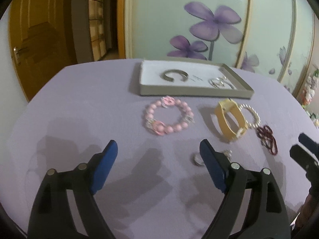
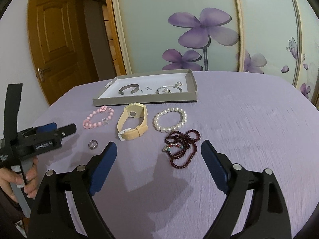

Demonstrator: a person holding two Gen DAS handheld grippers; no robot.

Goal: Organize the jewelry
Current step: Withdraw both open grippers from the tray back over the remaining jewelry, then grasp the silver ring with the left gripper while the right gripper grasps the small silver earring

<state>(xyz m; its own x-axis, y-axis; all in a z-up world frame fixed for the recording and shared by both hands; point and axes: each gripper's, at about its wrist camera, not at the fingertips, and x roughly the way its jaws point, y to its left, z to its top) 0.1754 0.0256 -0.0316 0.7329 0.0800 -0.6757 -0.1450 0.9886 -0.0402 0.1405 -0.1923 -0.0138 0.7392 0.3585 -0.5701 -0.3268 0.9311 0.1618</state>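
Note:
A grey tray (image 1: 191,95) (image 2: 139,100) at the table's back holds a metal cuff (image 1: 173,75) (image 2: 128,88), a silver bangle (image 2: 169,89) and a pearl earring (image 2: 179,83). In front of it lie a pink bead bracelet (image 1: 169,117) (image 2: 97,119), a beige watch (image 1: 231,119) (image 2: 132,121), a pearl bracelet (image 1: 251,115) (image 2: 170,120), a dark red bead necklace (image 1: 267,139) (image 2: 182,147) and a silver ring (image 1: 197,159) (image 2: 93,144). My left gripper (image 1: 158,151) is open and empty, above the cloth short of the pink bracelet. My right gripper (image 2: 158,152) is open and empty, just short of the red necklace.
The round table has a lilac cloth (image 2: 249,139). Behind it stand sliding doors painted with purple flowers (image 2: 201,29) and a wooden door (image 2: 53,45) at the left. The left gripper and the hand holding it show at the left edge of the right wrist view (image 2: 39,139).

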